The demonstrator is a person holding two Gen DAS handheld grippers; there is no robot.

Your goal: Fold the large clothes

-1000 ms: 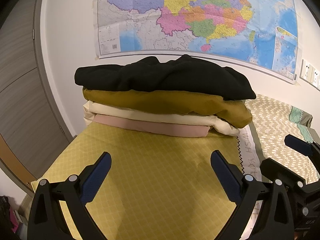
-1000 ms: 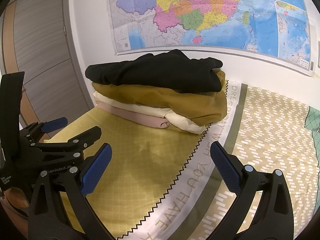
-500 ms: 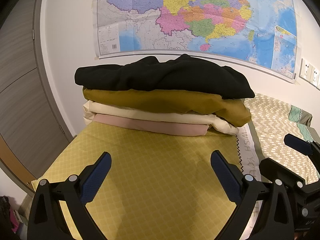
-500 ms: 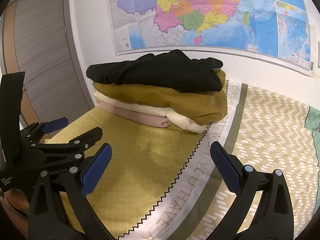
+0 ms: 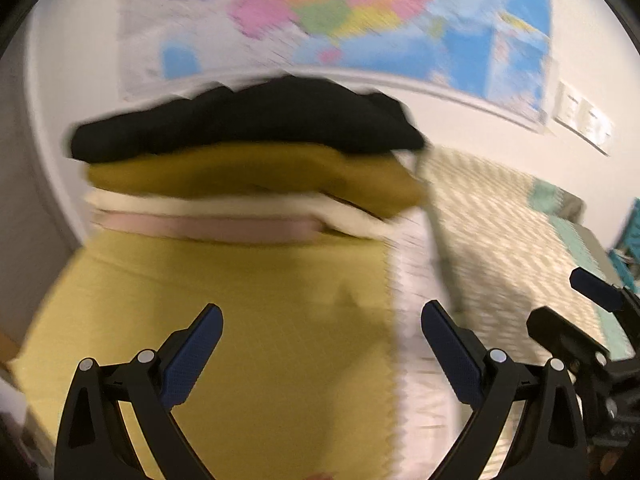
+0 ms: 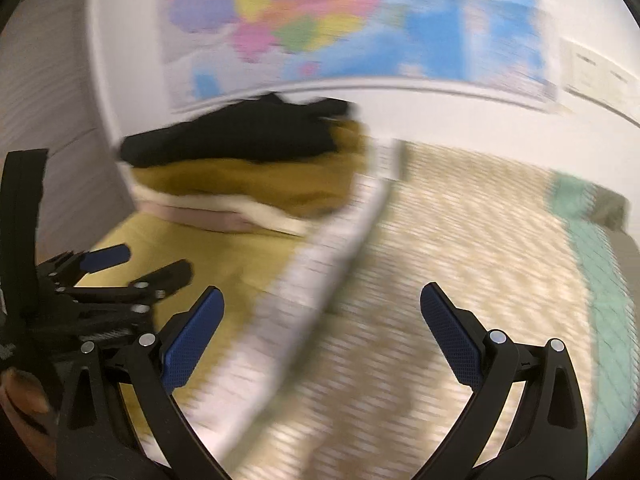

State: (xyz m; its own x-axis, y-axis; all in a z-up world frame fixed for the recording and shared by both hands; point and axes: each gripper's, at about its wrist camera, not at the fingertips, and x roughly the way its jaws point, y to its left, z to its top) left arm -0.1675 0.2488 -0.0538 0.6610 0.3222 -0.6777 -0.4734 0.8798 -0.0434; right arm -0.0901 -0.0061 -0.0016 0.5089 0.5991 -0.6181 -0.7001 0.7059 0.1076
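Both views are smeared by motion blur, so fine detail is lost. The left gripper [image 5: 322, 322] is seen with its blue-padded fingers spread wide apart and nothing between them. The right gripper [image 6: 322, 304] is likewise spread wide and holds nothing.

A stack of folded clothes [image 5: 248, 168] lies ahead of the left fingers, beyond their tips, on the yellow bedspread [image 5: 280, 320]: black on top, then mustard, cream and pink. From the right wrist the stack is seen ahead and left of the fingers.

The wall map [image 5: 340, 16] is cut off above; the lettering on the white strip [image 6: 320, 264] cannot be read.
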